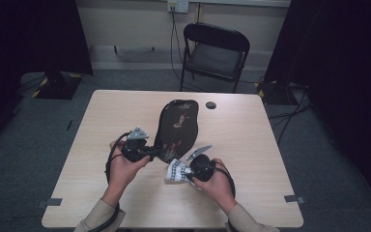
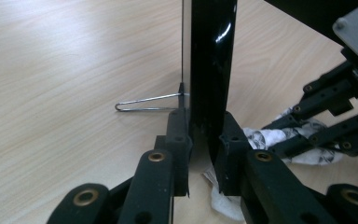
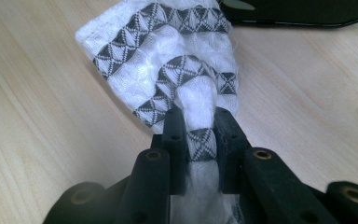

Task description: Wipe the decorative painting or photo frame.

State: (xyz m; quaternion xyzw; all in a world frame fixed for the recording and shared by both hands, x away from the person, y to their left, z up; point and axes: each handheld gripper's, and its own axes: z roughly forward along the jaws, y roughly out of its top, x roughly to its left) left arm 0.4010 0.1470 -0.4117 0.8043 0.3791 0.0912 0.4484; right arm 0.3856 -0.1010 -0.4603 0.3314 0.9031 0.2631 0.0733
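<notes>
Between the left tongs [image 2: 204,140], clamped, stands the black lacquered tray [image 1: 178,123]; the right tongs [image 3: 200,128], just beside, pinch a patterned cloth [image 3: 168,70]. Wiping seems at hand: next, the cloth must meet the tray's face.

No readable text, label, brand name, number or sign appears in any of the views. The black tray [image 1: 178,124] near the middle of the bench [image 1: 101,140] carries a painted floral decoration, not lettering. The white cloth [image 3: 168,60] near the bench's front edge has a woven pattern of dark triangles and diamonds in bands, not characters. The wall outlet plate [image 1: 177,5] beyond the far edge of the bench is too small to show any marking. The black gripper links show brass-coloured rivets and no printing.
</notes>
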